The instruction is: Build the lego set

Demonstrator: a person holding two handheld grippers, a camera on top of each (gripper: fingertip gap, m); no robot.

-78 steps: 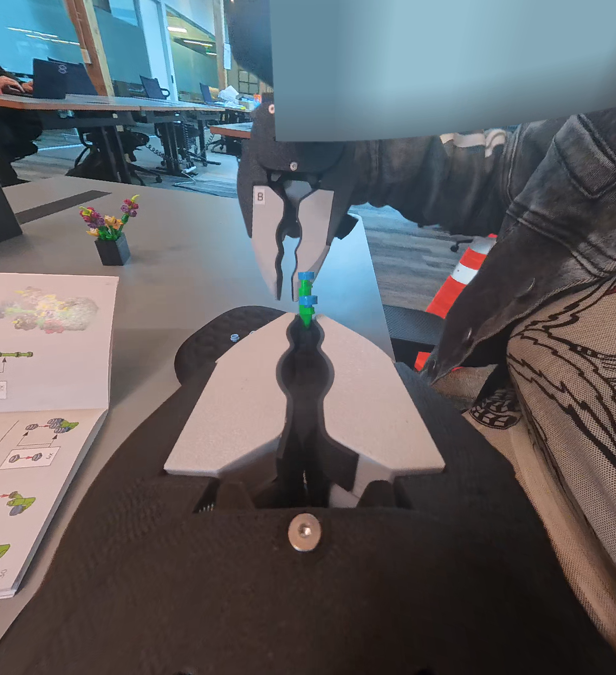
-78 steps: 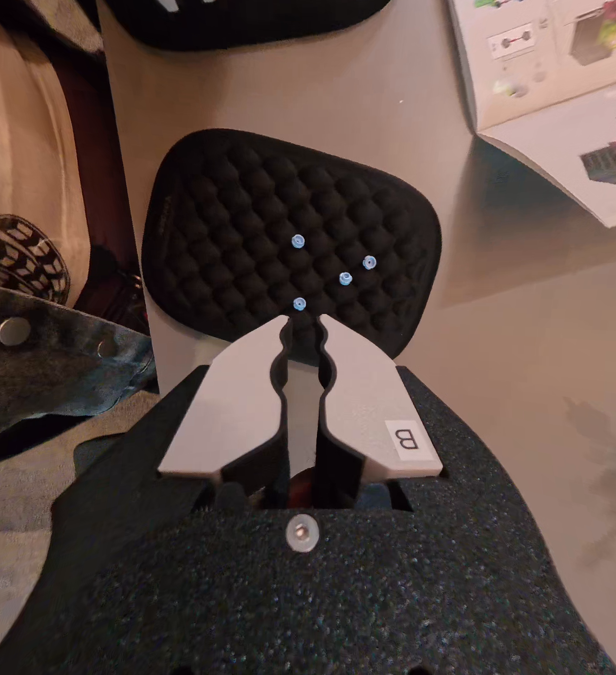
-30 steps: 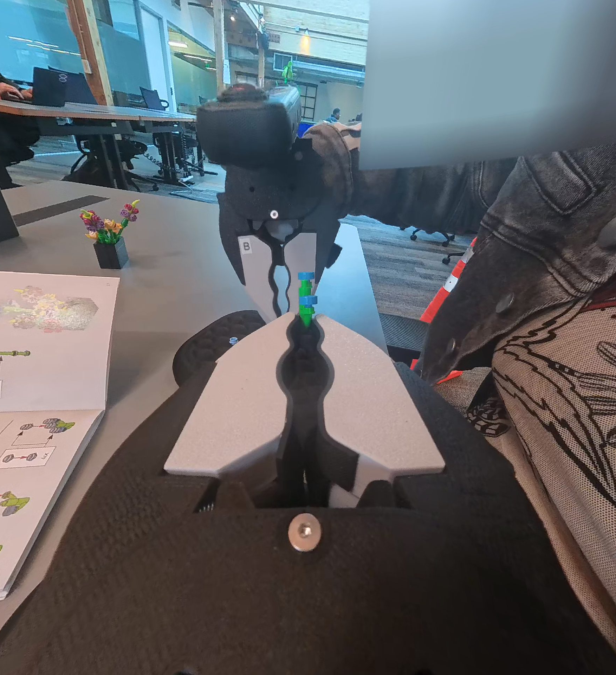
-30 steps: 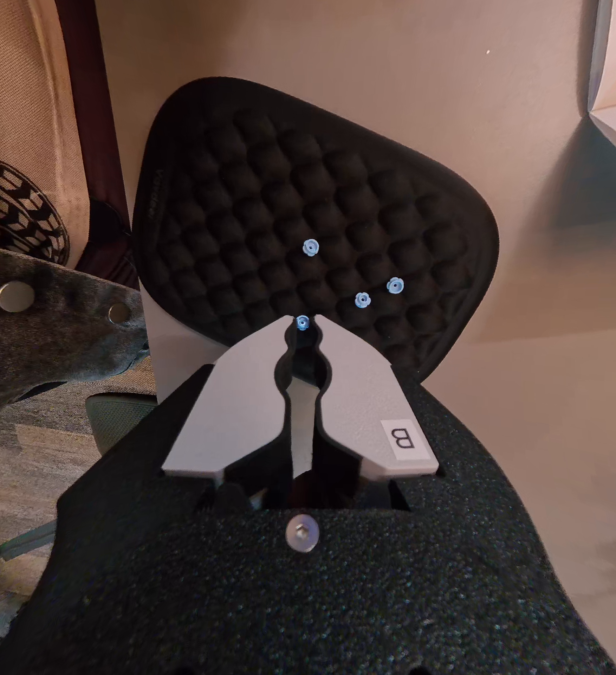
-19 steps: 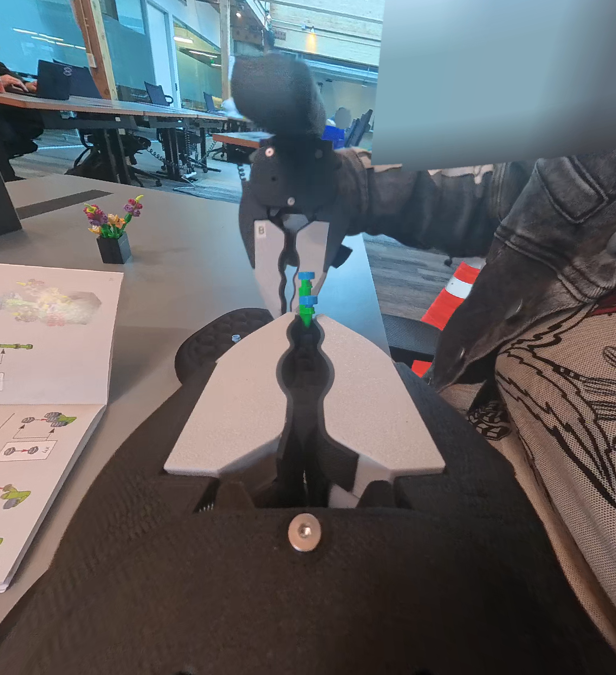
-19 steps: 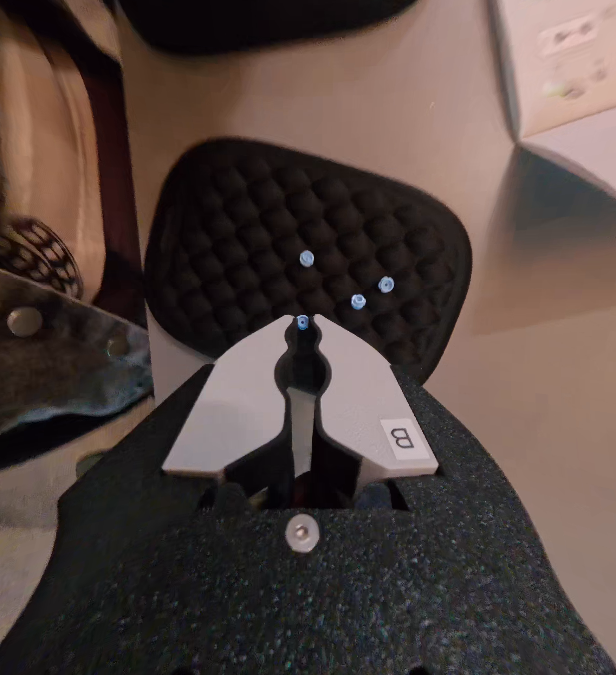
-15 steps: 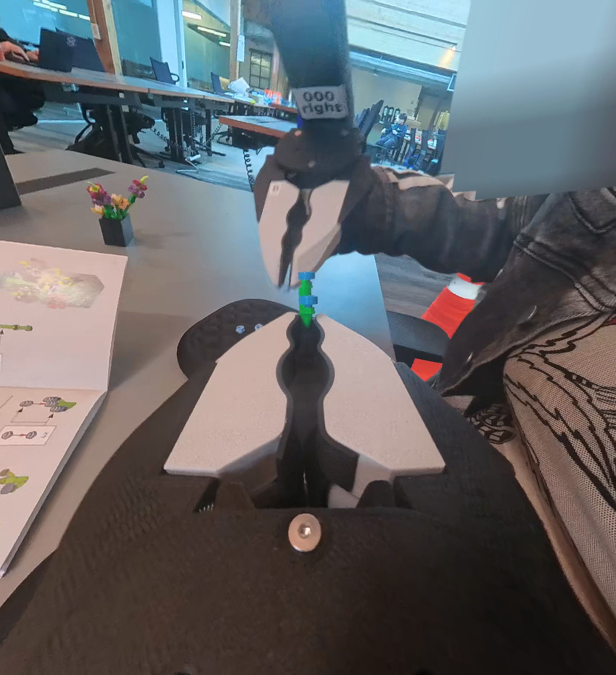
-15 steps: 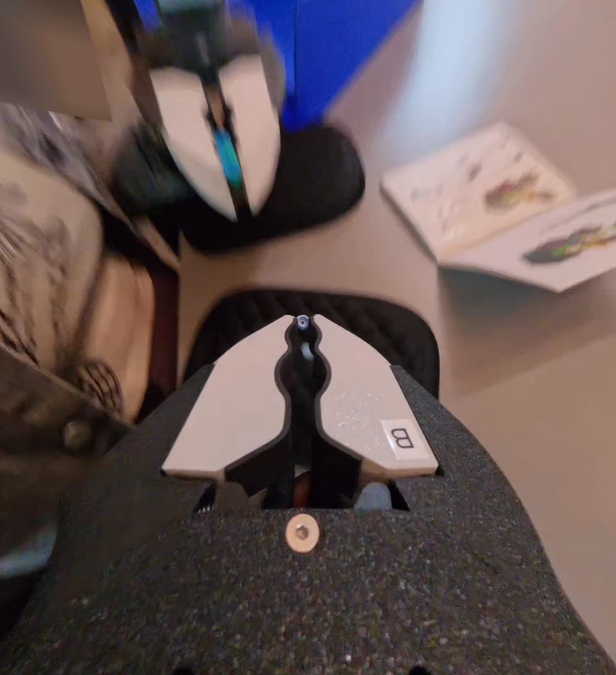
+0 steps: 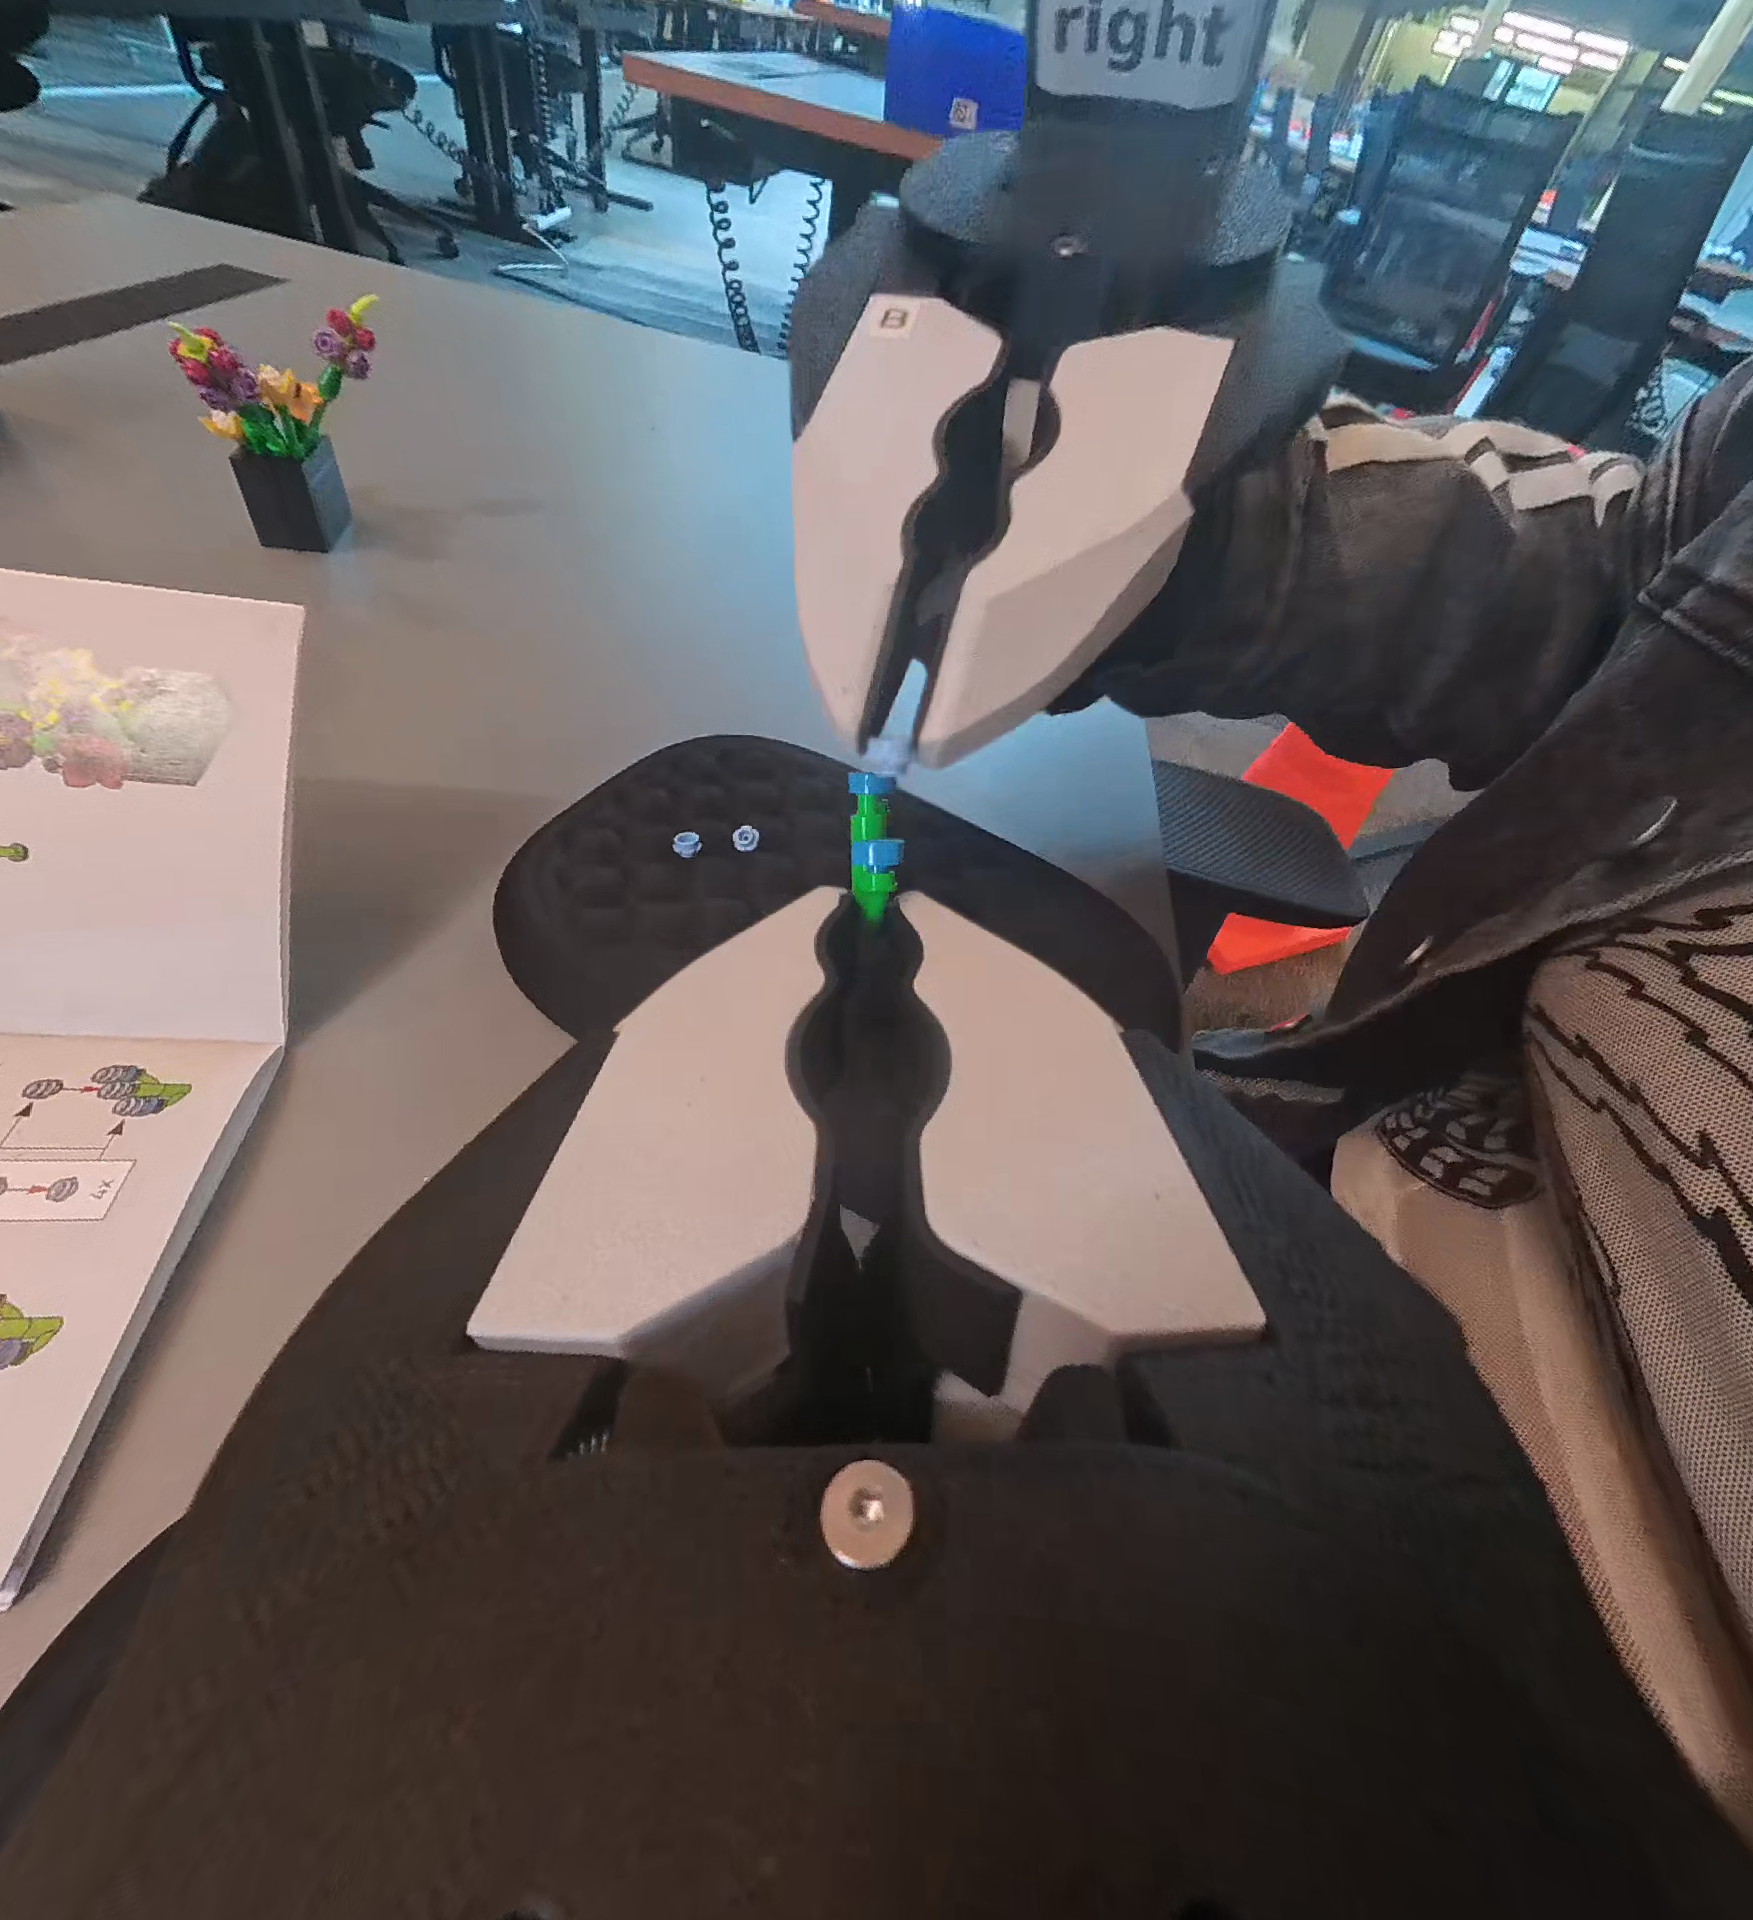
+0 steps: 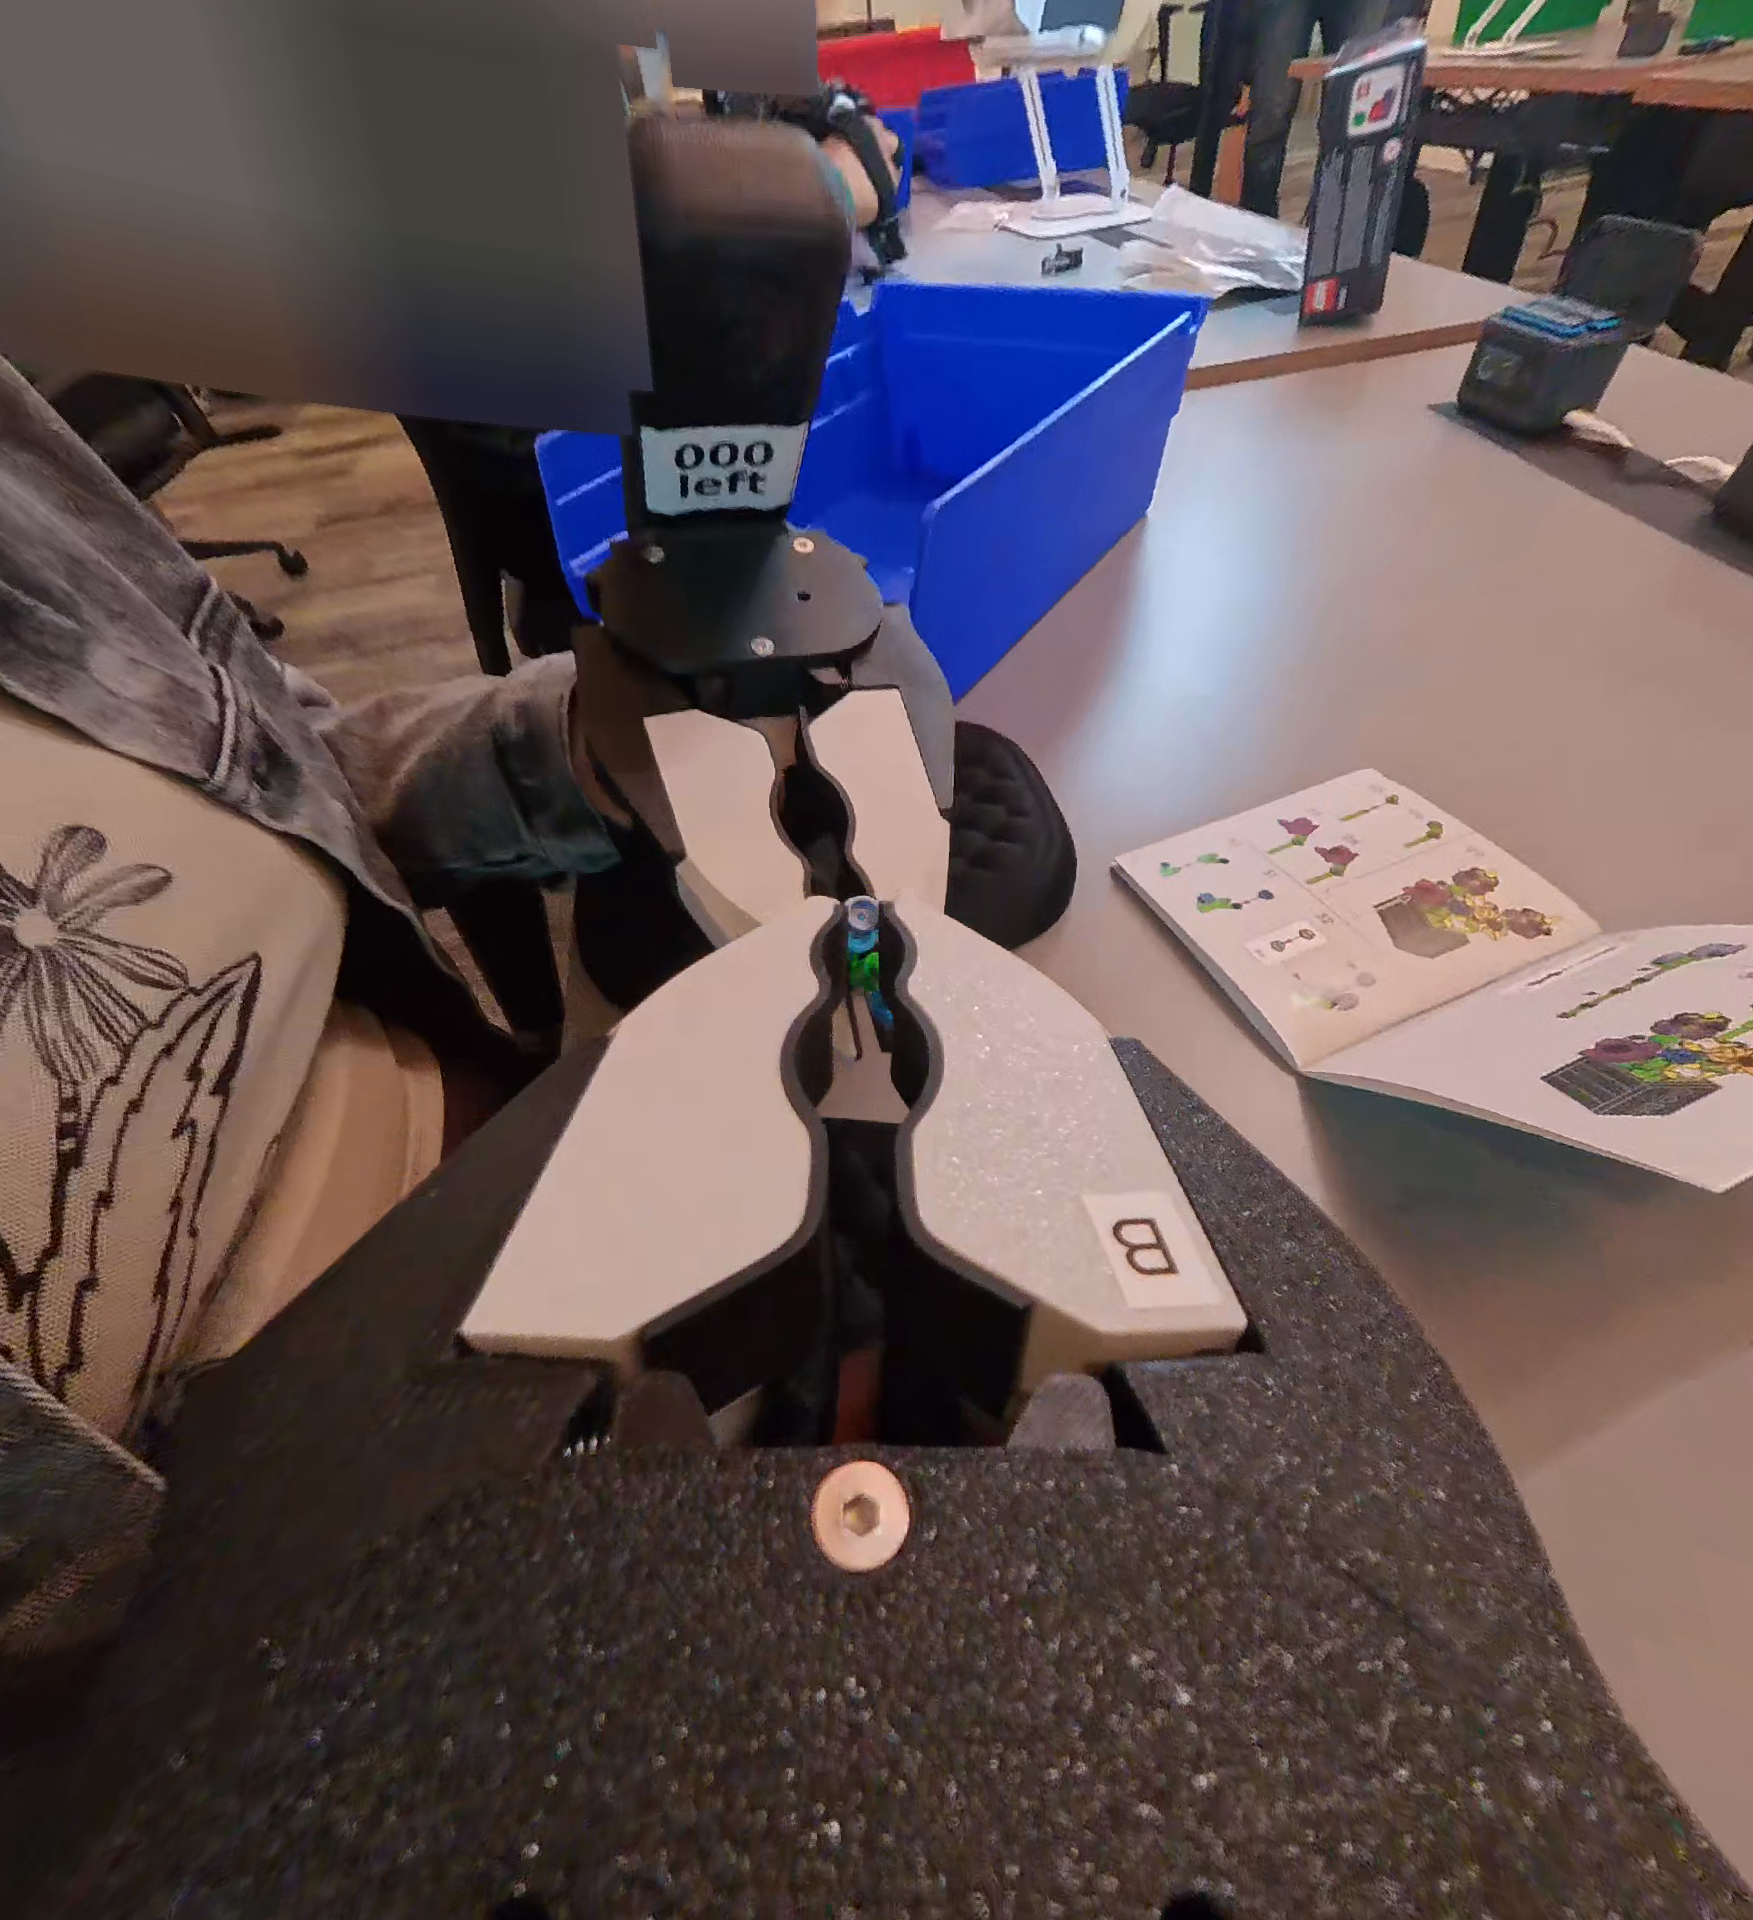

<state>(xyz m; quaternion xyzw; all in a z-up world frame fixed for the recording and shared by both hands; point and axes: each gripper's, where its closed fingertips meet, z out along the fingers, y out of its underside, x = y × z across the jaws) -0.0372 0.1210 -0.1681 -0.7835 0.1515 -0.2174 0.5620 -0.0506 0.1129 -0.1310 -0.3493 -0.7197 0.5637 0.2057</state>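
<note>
Swinging over from the pad [image 9: 643, 904], my right gripper [image 9: 887, 750] pinches 1 pale stud [image 9: 885, 752] atop the green stem [image 9: 869, 847], itself clamped in my left gripper [image 9: 870, 914].

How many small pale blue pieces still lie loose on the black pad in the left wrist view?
2. One pale blue piece and a second lie side by side on the black pad, left of the green stem. The gripper may hide others.

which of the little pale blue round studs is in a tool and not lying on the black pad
The pale blue round stud pinched by the right tool above the green stem; the other two studs lie loose on the black dimpled pad.
</note>
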